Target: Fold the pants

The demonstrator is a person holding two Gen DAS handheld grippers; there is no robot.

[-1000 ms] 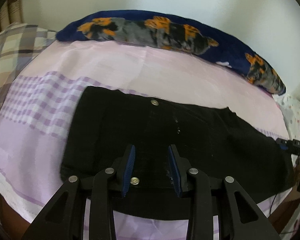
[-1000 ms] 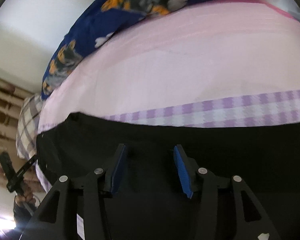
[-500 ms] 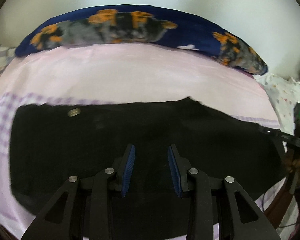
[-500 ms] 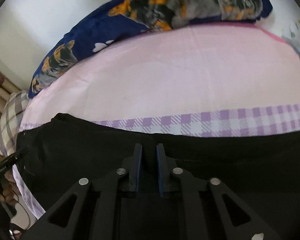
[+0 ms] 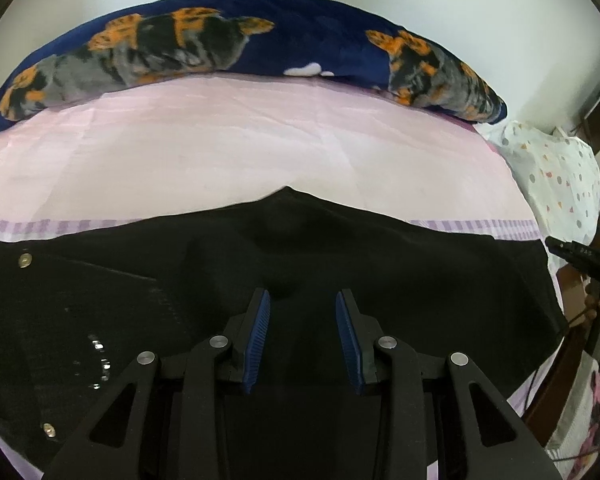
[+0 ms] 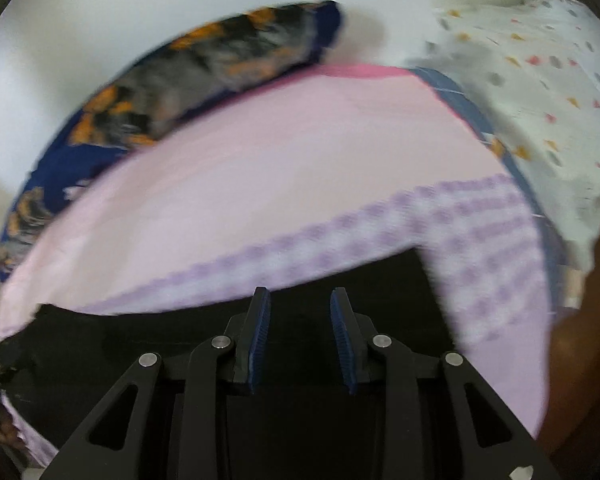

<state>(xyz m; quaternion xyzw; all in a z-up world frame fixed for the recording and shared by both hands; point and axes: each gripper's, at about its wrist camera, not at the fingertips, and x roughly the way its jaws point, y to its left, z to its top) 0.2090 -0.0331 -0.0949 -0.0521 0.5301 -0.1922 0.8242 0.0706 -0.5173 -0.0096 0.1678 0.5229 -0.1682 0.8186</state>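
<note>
Now we hold both the left gripper (image 5: 302, 336) and the right gripper (image 6: 299, 338) parted and empty over the black fabric pants (image 5: 380, 272); gripping one layer risks bunching.

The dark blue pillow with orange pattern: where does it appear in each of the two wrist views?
Left wrist: the blue pillow arcs across the top, along the far edge of the pink sheet.
Right wrist: the pillow runs diagonally at upper left, blurred.
Shared landmark: the black pants, below the sheet.
</note>
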